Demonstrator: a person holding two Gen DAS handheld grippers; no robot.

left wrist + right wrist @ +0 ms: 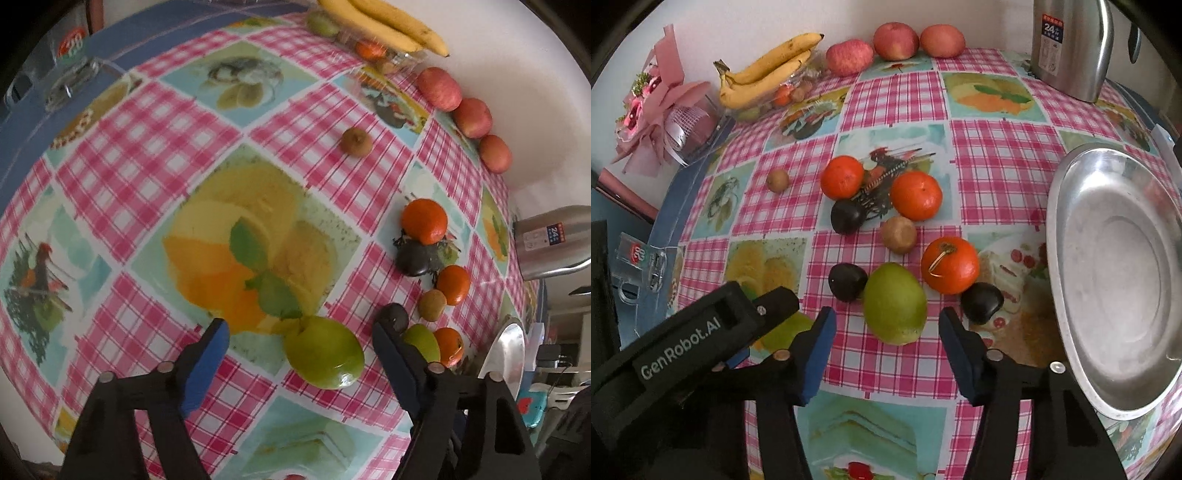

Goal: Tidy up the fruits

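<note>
Both claws were pointing steeply down at the surface, each lined up on a green fruit. Left claw sat part open with a green apple-like fruit between the fingers, nearer the right finger; pads clear of it, nothing held. Right claw was narrower, straddling the green mango-like fruit, small gaps showing either side, so no grip yet as far as I could see. That fruit lay touching a dark plum on its left, with an orange and another plum just right of it. Steel plate sat empty at the right edge of the surface.

My read: pre-grasp step, nothing sorted to the plate yet. Next move needed both claws lower and shut squarely on the fruit; right one had to avoid nudging the touching plum
</note>
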